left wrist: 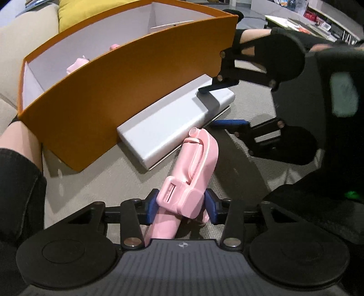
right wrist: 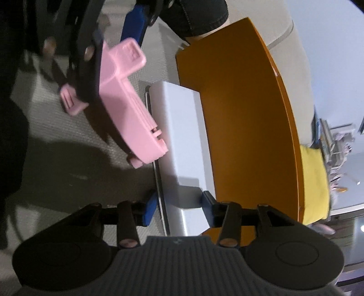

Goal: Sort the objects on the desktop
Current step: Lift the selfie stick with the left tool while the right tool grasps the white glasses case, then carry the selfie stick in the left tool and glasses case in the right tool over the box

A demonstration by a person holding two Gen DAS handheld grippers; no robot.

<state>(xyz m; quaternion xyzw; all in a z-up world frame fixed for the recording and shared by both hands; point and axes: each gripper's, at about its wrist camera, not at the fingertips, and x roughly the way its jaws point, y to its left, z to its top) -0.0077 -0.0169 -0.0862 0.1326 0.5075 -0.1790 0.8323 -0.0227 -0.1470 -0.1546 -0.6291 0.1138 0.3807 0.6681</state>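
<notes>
My left gripper (left wrist: 180,208) is shut on a pink plastic device (left wrist: 191,173) and holds it above the beige cushion, in front of an orange box (left wrist: 127,102). The pink device also shows in the right wrist view (right wrist: 127,109). A white flat box (left wrist: 173,123) lies against the orange box's wall. My right gripper (right wrist: 179,209) has its blue pads on both sides of the white box's end (right wrist: 182,141), touching or nearly so; it also shows in the left wrist view (left wrist: 218,104). Pink items (left wrist: 77,65) lie inside the orange box.
The orange box (right wrist: 245,127) rests on a beige sofa cushion (left wrist: 109,179). A yellow cushion (left wrist: 91,9) lies behind it. A person's bare leg (left wrist: 16,139) is at the left. Shelves with clutter (left wrist: 295,16) stand far back.
</notes>
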